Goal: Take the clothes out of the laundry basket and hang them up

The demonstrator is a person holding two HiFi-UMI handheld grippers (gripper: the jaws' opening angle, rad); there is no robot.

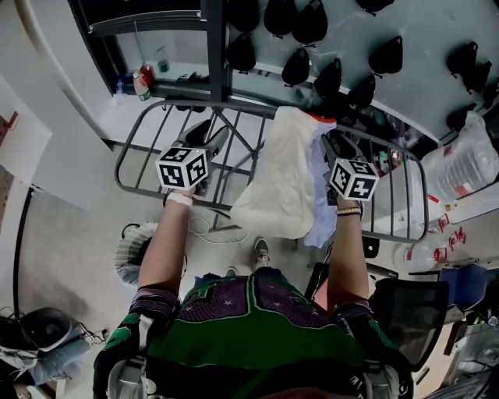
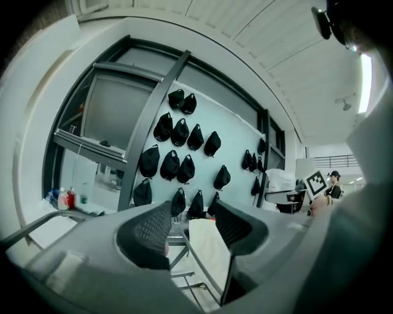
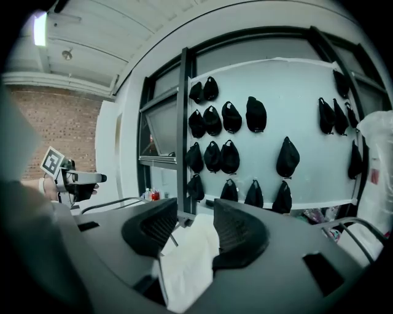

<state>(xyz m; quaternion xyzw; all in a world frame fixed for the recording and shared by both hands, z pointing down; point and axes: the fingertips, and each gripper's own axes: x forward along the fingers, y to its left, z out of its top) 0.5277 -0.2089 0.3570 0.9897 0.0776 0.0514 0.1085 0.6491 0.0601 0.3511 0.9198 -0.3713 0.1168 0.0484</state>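
A grey metal drying rack (image 1: 139, 132) stands in front of me. A cream garment (image 1: 284, 175) lies draped over its middle, with a pale lavender cloth (image 1: 320, 214) hanging at its right edge. My left gripper (image 1: 209, 139) hovers over the rack bars left of the garment; its jaws (image 2: 191, 211) stand open with nothing in them, and the garment (image 2: 209, 251) shows beyond. My right gripper (image 1: 337, 150) is just right of the garment. Its jaws (image 3: 195, 214) stand apart, and the white cloth (image 3: 184, 264) shows in the gap between them.
Black caps (image 1: 312, 23) hang on the pale wall behind the rack. Bottles (image 1: 140, 82) stand on a ledge at the back left. A clear plastic bag (image 1: 468, 164) is at the right, a black chair (image 1: 409, 312) near my right side, and a round white ribbed thing (image 1: 129, 253) on the floor at the left.
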